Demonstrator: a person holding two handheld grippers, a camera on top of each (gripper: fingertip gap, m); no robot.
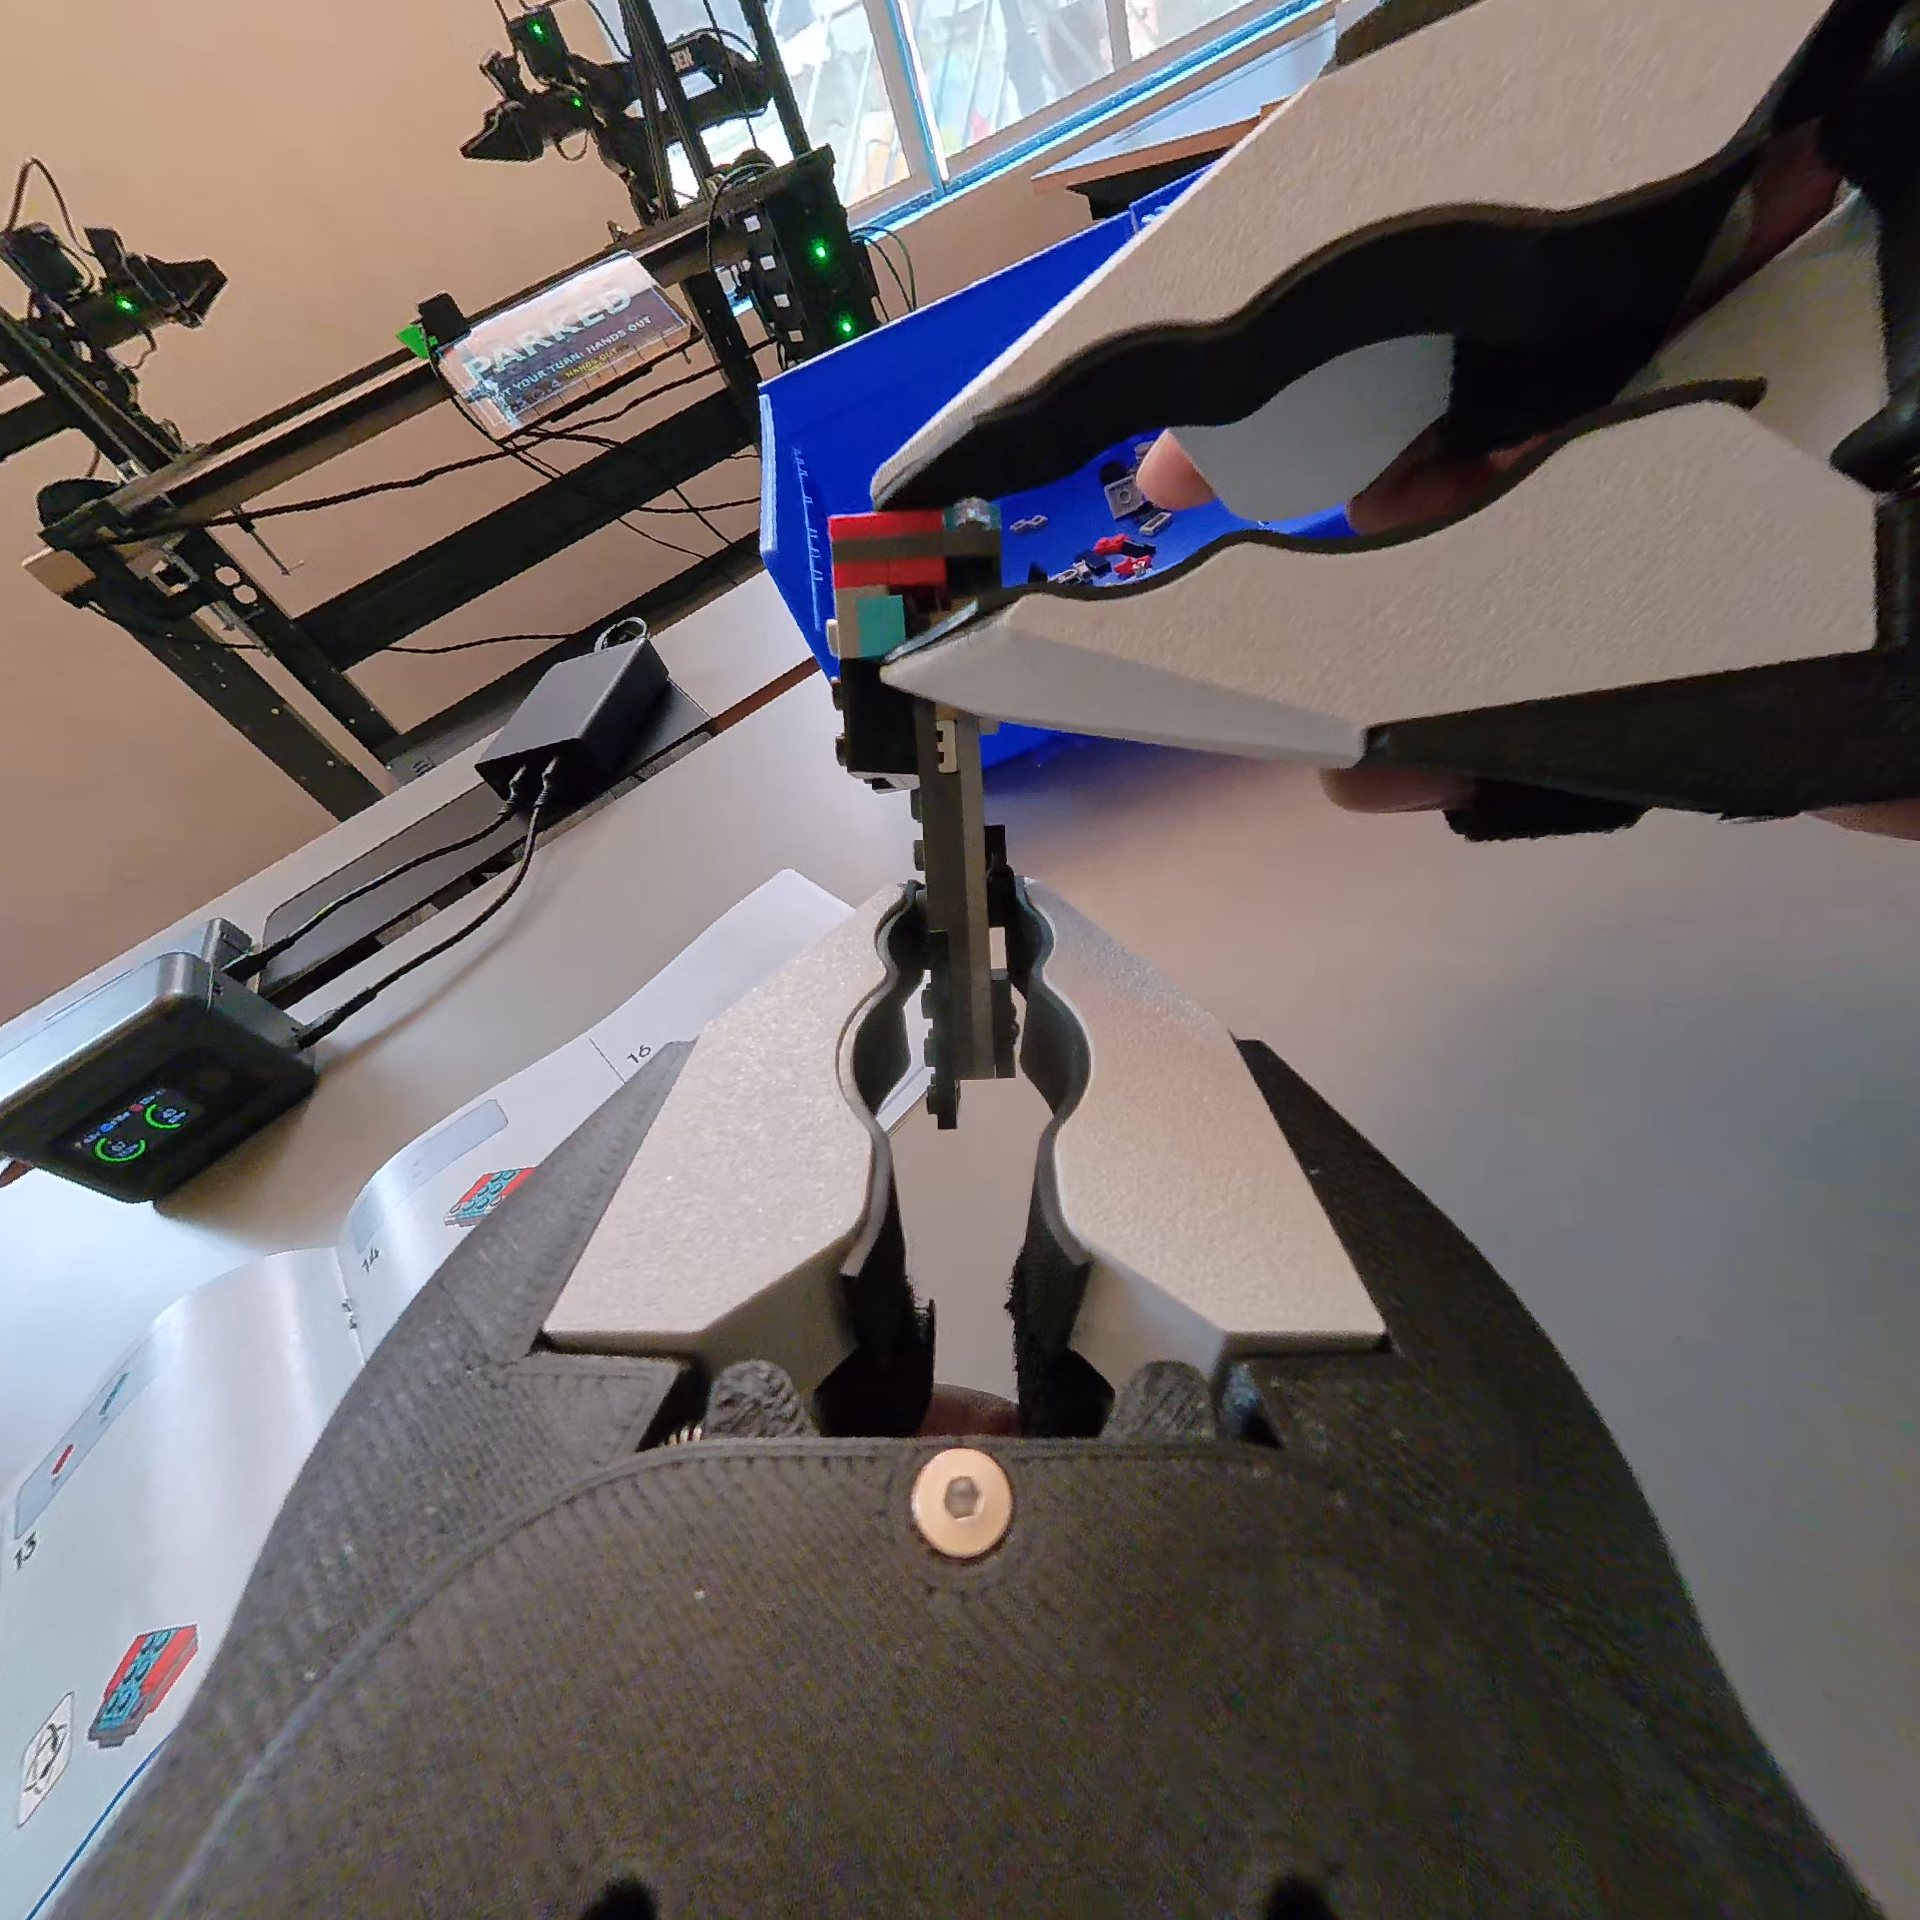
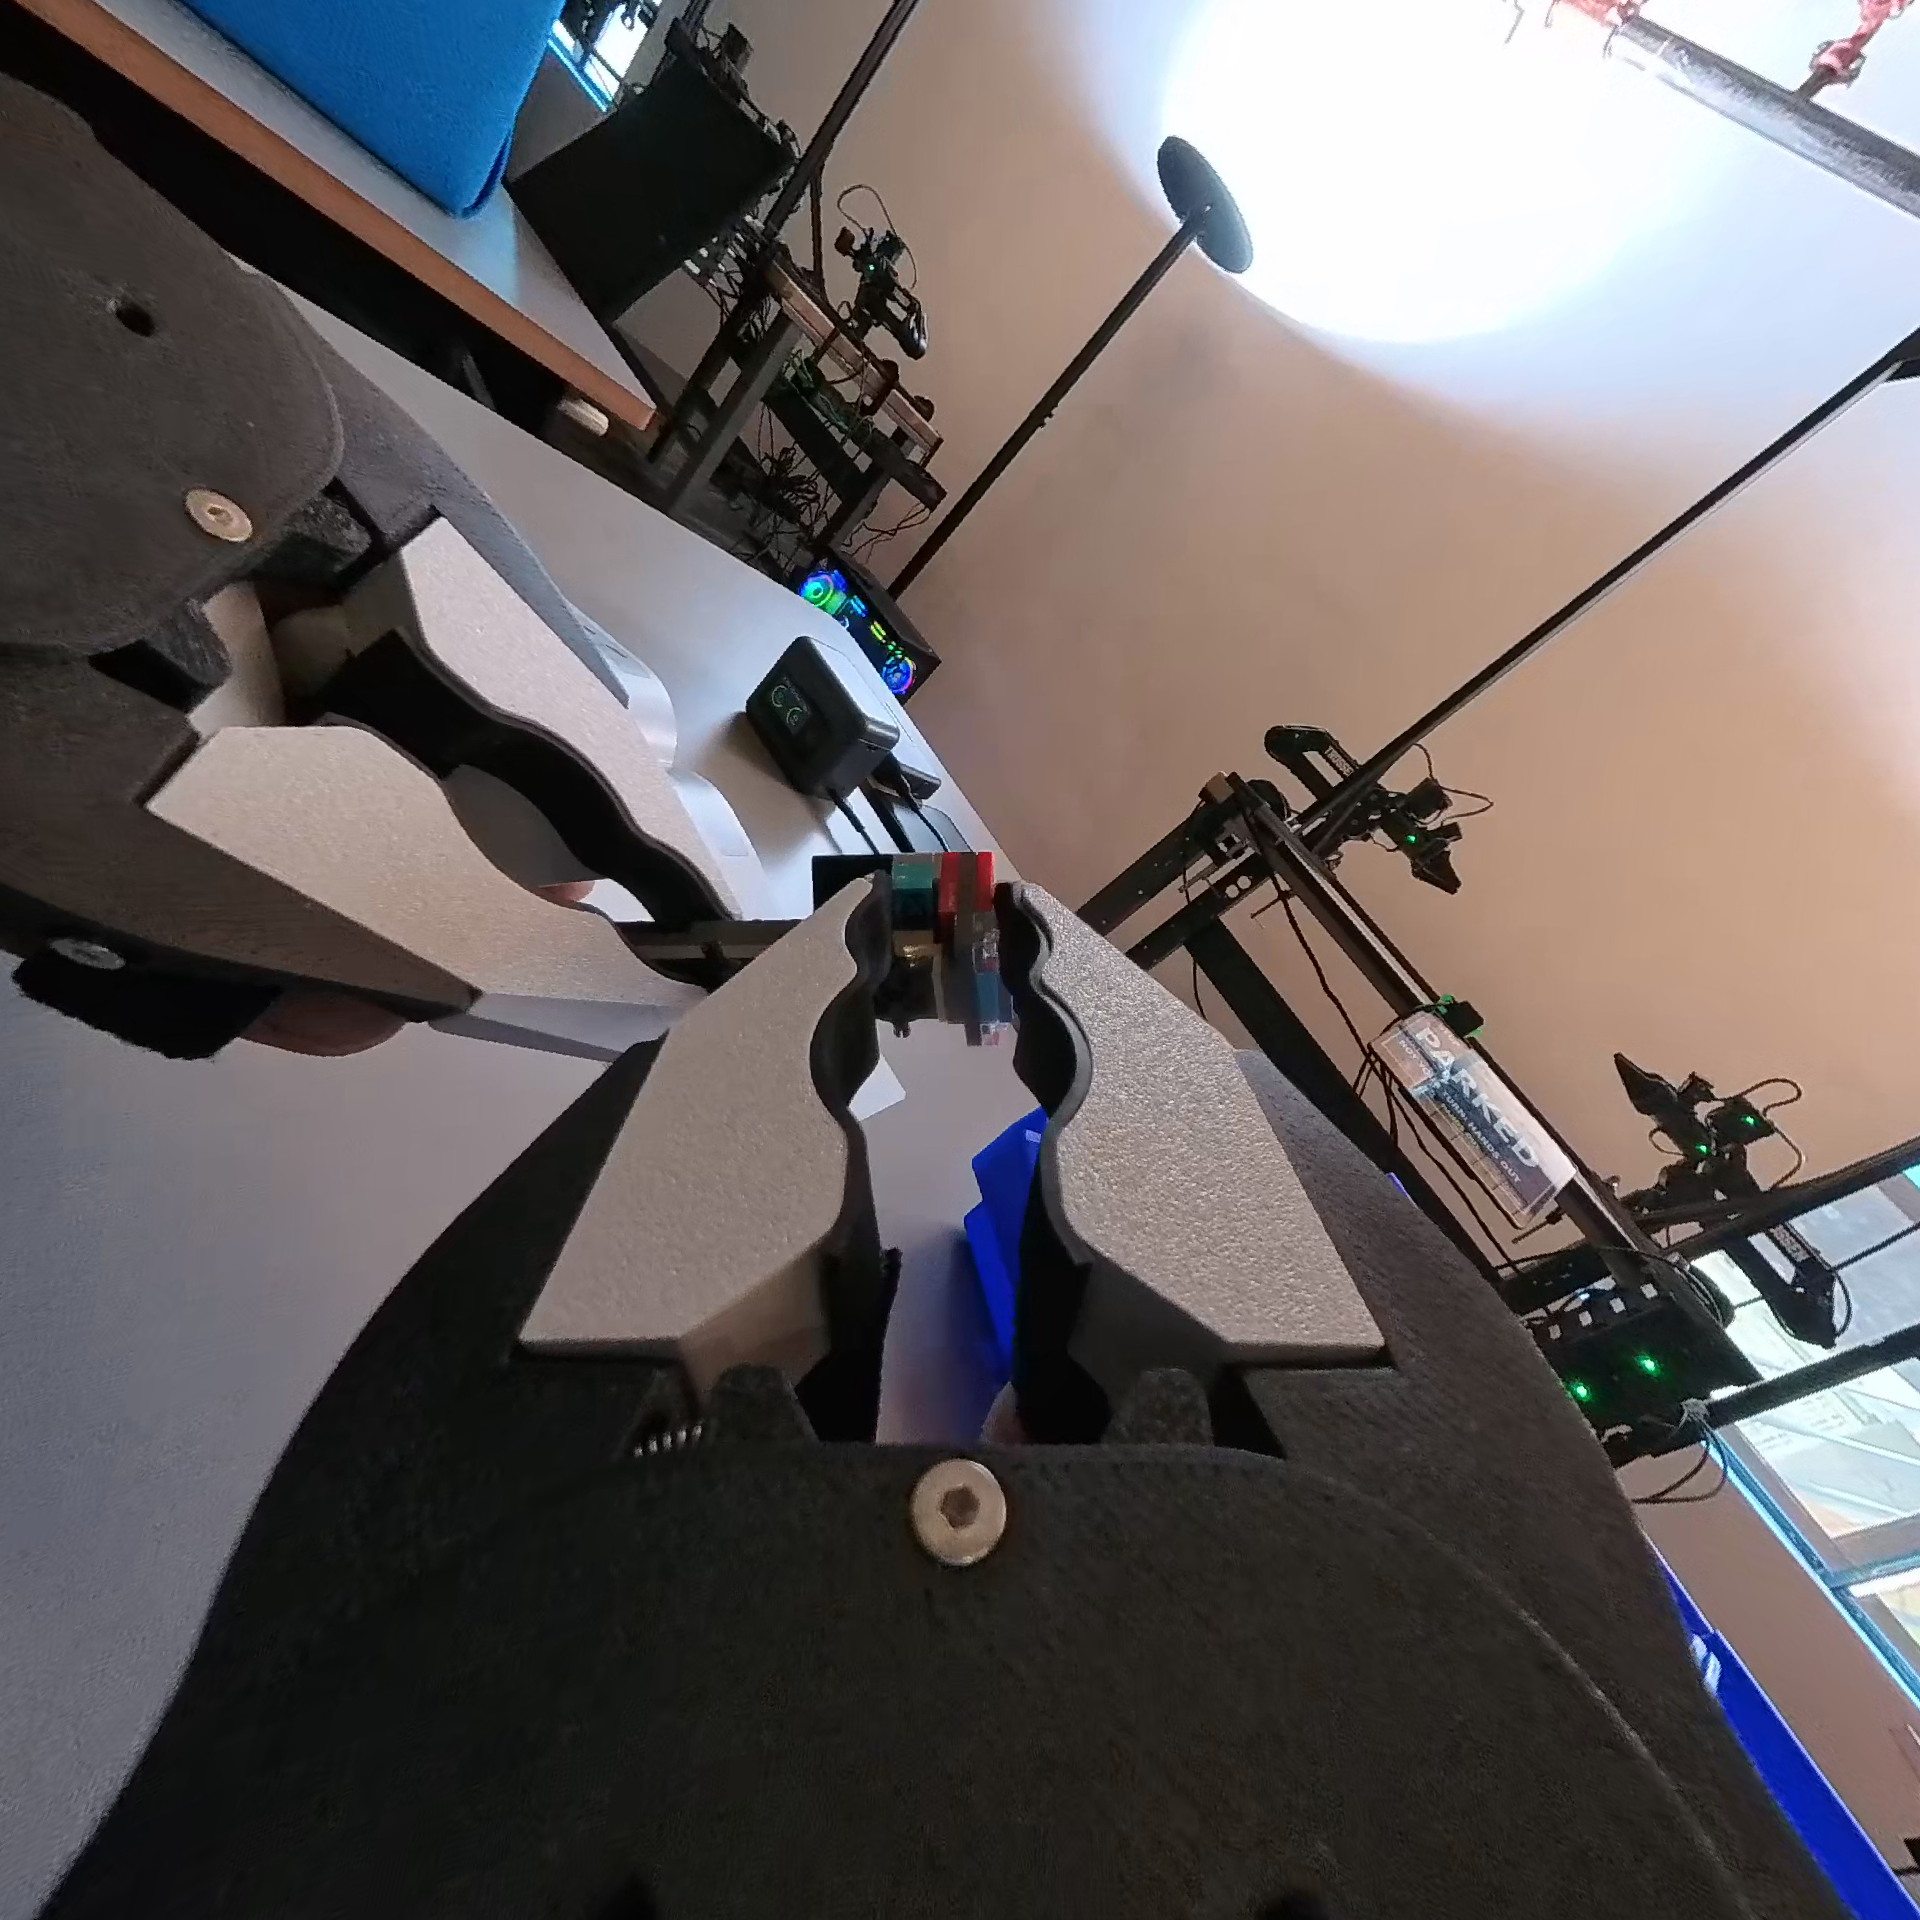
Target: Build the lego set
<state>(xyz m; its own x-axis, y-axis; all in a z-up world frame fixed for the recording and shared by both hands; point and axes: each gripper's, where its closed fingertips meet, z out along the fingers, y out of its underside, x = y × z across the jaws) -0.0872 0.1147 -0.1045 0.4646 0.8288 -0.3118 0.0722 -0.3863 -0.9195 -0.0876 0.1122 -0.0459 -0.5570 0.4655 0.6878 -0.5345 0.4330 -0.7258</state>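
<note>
A partly built lego model (image 1: 961, 831) is held in the air between both grippers. Its lower part is a long dark grey plate; its upper end carries red, teal and black bricks (image 1: 899, 582). My left gripper (image 1: 964, 914) is shut on the grey plate's lower end. My right gripper (image 1: 935, 582) comes in from the right, shut on the brick-covered upper end. In the right wrist view my right gripper (image 2: 935, 914) clamps the red, teal and grey bricks (image 2: 940, 914), and the left gripper (image 2: 665, 935) reaches in from the left.
A blue bin (image 1: 1039, 416) with several loose small pieces stands behind the model. An open instruction booklet (image 1: 312, 1299) lies at the left on the grey table (image 1: 1455, 1039). Black power units with cables (image 1: 156, 1091) sit at the far left. Camera rigs stand behind. Left tips to right tips: about 6 cm.
</note>
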